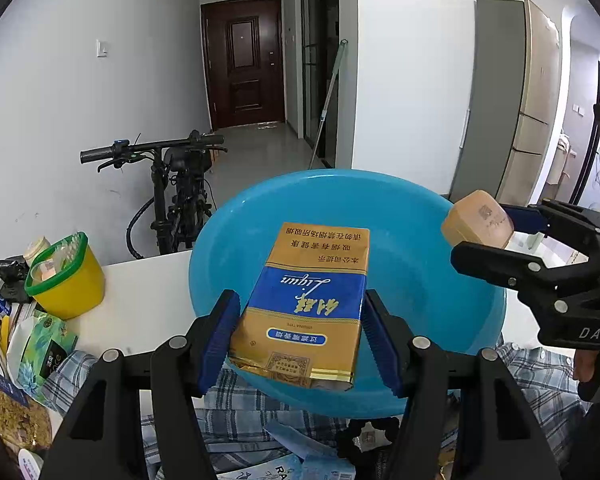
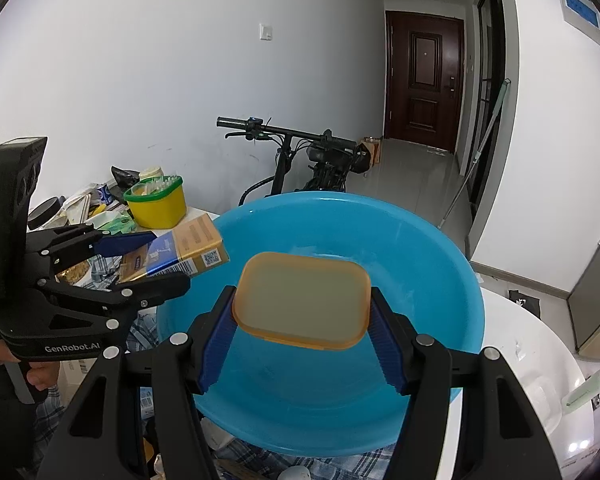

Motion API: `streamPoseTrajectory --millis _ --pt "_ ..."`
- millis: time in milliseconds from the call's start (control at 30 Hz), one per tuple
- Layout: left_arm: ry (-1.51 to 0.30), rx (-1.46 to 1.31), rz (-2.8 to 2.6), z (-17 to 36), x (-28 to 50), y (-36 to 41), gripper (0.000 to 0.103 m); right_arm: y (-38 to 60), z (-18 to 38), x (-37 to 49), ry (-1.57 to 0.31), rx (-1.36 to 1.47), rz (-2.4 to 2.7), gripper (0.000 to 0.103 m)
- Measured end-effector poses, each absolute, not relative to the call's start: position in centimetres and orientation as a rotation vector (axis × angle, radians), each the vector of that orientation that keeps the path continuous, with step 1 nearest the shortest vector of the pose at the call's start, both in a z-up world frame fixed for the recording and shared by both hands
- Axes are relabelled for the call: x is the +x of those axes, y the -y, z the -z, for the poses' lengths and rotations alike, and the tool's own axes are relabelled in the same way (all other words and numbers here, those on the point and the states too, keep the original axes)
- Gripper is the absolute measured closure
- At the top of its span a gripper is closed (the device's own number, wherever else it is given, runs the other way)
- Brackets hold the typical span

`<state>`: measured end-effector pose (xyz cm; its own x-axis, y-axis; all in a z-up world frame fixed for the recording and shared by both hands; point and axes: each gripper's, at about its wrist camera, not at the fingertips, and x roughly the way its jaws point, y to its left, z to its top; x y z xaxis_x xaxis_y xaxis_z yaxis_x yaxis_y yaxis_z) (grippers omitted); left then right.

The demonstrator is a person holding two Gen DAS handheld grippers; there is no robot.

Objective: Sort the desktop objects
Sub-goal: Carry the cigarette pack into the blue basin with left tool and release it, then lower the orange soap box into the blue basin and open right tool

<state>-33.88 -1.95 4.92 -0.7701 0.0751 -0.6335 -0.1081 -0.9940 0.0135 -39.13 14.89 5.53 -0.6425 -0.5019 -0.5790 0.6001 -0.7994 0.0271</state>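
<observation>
- Over a cluttered white table [image 1: 148, 292], a yellow tub [image 1: 66, 280] of odds and ends stood at far left, well apart from the action.
- Left gripper [image 1: 300, 332] was clamped on a blue-and-gold cigarette carton [image 1: 304, 304], held above the near rim of the blue basin [image 1: 420, 264].
- Right gripper [image 2: 302, 340] was closed on an orange soap box [image 2: 302, 300], poised over the basin's hollow.
- Both loads appeared ready to drop; lowering each nearer the basin floor before opening, one at a time, would likely avoid bounce or collision.
</observation>
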Motion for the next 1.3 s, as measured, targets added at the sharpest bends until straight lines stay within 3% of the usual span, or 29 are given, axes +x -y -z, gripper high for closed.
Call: streamPoseTrajectory --millis 100,167,233,1300 --pt "-0.066 -1.02 -2.872 -4.91 -33.91 2.02 0.034 -14.9 -5.54 -39.17 -0.221 0.775 2.39 0.041" --pt "-0.064 -1.038 -2.881 -4.84 -34.04 2.12 0.009 -14.94 -5.53 -39.19 -0.218 0.775 2.39 0.041" --pt "-0.084 -1.046 -2.92 -4.89 -34.13 2.19 0.0 -14.99 -5.5 -39.24 -0.217 0.777 2.392 0.041" --pt "-0.066 -1.084 -2.938 -5.04 -34.07 2.61 0.0 -15.4 -5.44 -39.4 -0.211 0.787 2.388 0.041"
